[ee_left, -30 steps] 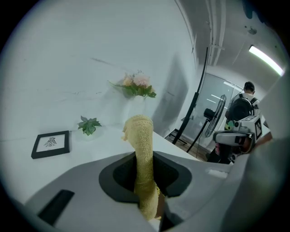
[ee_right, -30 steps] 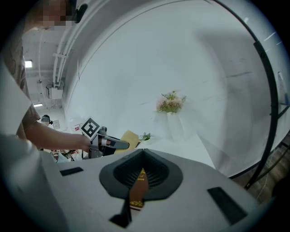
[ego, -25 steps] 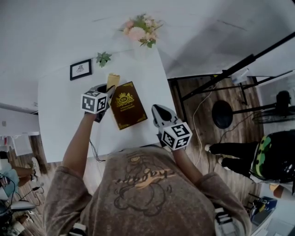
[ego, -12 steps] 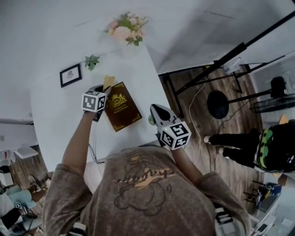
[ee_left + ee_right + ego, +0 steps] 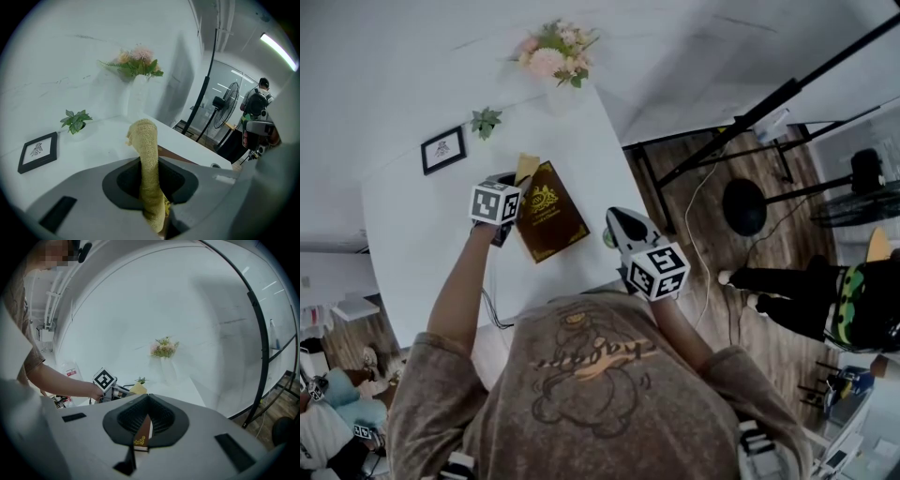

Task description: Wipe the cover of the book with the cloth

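A dark brown book (image 5: 551, 211) with gold ornament lies flat on the white table (image 5: 412, 225). My left gripper (image 5: 508, 187) hovers at the book's left edge, shut on a yellow cloth (image 5: 528, 169). In the left gripper view the cloth (image 5: 147, 173) sticks up and forward from between the jaws of that gripper (image 5: 150, 164), and a sliver of the book (image 5: 176, 154) shows behind it. My right gripper (image 5: 617, 221) sits just off the book's right corner, its jaws meeting at the tips. The right gripper view shows the book (image 5: 140, 434) through the narrow gap below the tips (image 5: 148, 399).
A vase of flowers (image 5: 553, 56), a small green plant (image 5: 486, 121) and a framed picture (image 5: 442, 150) stand along the table's far side. The table's right edge drops to a wood floor with a black stand, cables and a fan (image 5: 743, 206). A person (image 5: 825, 300) is at the right.
The head view has swung a little, so the table shifted left in frame. Both grippers keep nearly the same places beside the book; the cloth stays in the left one.
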A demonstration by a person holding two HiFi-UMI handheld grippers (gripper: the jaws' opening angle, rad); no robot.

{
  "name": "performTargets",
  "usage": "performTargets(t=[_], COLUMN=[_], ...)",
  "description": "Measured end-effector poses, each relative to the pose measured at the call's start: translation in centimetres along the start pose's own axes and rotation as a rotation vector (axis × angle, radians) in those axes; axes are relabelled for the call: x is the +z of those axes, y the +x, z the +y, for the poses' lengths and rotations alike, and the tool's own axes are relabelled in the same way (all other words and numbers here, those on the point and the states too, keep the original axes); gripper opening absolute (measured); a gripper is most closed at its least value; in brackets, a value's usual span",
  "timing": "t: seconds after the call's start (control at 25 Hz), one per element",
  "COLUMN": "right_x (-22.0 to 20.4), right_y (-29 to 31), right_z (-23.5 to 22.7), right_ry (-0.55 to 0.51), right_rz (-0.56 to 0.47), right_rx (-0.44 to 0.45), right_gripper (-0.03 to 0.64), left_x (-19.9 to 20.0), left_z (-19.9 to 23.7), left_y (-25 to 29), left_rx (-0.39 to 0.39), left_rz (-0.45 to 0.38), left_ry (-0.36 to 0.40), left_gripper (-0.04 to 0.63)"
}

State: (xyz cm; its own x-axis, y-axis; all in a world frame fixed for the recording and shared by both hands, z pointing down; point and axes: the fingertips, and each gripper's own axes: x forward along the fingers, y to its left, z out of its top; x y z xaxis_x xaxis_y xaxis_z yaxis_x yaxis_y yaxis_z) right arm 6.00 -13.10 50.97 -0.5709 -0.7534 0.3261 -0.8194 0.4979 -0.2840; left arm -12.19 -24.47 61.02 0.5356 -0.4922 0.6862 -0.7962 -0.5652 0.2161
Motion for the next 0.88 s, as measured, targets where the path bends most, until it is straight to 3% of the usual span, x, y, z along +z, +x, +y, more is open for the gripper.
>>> performTargets(t=[0.56, 0.88], right_x=[-0.1, 0.0], right_y=[-0.6, -0.6], right_z=[-0.1, -0.6], right_ry=[0.007, 0.012], right_rz=[0.003, 0.001], right_rx=[0.007, 0.012], right_gripper=[0.005, 0.005], left_x=[-2.0, -3.8], left_z=[-5.9, -9.4], left_y=[-0.2, -0.7], left_rx=[-0.099, -0.175], left_rz=[0.034, 0.032], left_ry=[0.009, -0.032], left_gripper=[0.061, 0.061])
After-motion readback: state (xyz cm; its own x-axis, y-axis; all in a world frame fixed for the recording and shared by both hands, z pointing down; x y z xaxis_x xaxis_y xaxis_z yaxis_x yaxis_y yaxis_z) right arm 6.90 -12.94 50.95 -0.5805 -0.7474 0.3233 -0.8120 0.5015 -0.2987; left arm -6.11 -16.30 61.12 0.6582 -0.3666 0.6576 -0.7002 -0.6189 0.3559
